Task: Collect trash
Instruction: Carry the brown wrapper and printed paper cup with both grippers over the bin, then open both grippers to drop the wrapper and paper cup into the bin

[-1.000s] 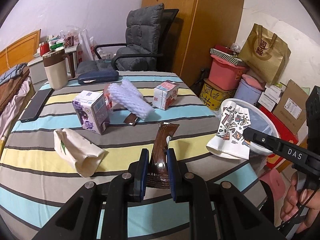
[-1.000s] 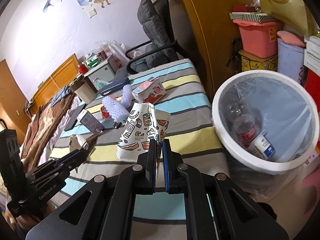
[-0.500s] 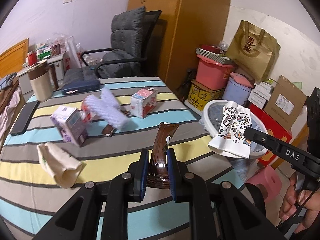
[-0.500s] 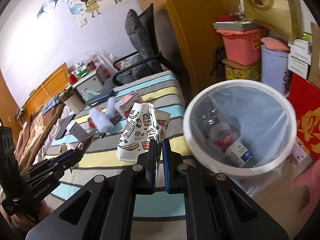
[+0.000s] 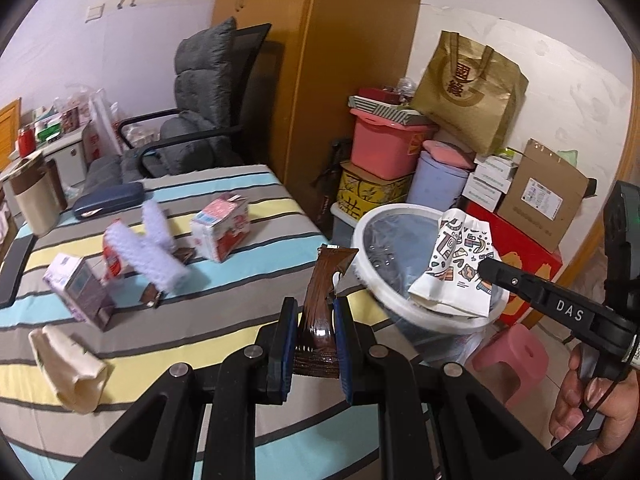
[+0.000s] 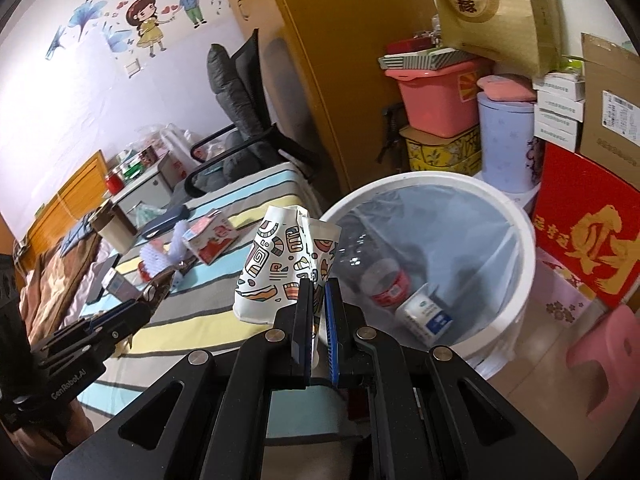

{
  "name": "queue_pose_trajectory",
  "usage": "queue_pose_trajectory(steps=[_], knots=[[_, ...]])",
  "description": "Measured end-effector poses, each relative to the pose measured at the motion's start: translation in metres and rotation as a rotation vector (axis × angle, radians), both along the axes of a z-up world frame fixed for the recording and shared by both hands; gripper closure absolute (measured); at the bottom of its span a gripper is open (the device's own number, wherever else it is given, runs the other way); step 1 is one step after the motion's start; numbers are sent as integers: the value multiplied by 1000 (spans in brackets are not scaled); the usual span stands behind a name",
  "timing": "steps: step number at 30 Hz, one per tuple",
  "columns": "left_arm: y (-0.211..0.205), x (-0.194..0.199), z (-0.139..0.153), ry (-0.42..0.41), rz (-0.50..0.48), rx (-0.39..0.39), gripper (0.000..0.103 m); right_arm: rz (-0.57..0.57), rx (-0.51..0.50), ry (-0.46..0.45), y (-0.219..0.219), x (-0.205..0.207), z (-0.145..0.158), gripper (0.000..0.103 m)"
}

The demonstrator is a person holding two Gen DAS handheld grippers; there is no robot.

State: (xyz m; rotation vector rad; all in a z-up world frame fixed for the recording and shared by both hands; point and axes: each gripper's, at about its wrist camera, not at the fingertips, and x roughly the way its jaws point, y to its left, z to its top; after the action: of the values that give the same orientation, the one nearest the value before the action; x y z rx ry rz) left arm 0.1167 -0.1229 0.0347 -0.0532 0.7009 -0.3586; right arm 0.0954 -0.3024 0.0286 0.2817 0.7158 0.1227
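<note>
While the left gripper (image 5: 314,334) is clamping a brown wrapper (image 5: 322,300) upright between its blue pads, the right gripper (image 6: 318,308) is pinching the crumpled edge of a patterned paper cup (image 6: 280,268), its jaws nearly touching on the thin paper. Seen from the left wrist, the cup (image 5: 456,268) is hanging over the near rim of the white trash bin (image 5: 400,300), with the right gripper's black finger reaching in from the right side and a hand (image 5: 592,396) gripping the handle below. Seen from the right wrist, the bin (image 6: 516,216) is standing on the floor just beside the striped bed (image 6: 224,300), lined with a clear bag and already holding a plastic bottle (image 6: 384,284) and a small white and blue carton (image 6: 424,316). The wrapper is hovering above the bed's edge, close to the bin but not over it. Lying on the bed are a purple carton (image 5: 80,284), a red and white carton (image 5: 222,226), a white foam net (image 5: 160,248), a cream cloth bag (image 5: 68,364) and a dark blue case (image 5: 108,200). A grey chair (image 5: 200,120) is standing behind the bed.
</note>
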Motion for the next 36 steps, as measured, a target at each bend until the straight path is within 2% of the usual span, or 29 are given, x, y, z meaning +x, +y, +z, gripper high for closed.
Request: queue_pose_trajectory(steps=[19,36], knots=[[-71,35,-4,4,-142,14,85,-97,-42,11,-38,6,-7,95],[-112,65,-32,66,-234,4,84,-152,-77,74,-58,14,-22,95]])
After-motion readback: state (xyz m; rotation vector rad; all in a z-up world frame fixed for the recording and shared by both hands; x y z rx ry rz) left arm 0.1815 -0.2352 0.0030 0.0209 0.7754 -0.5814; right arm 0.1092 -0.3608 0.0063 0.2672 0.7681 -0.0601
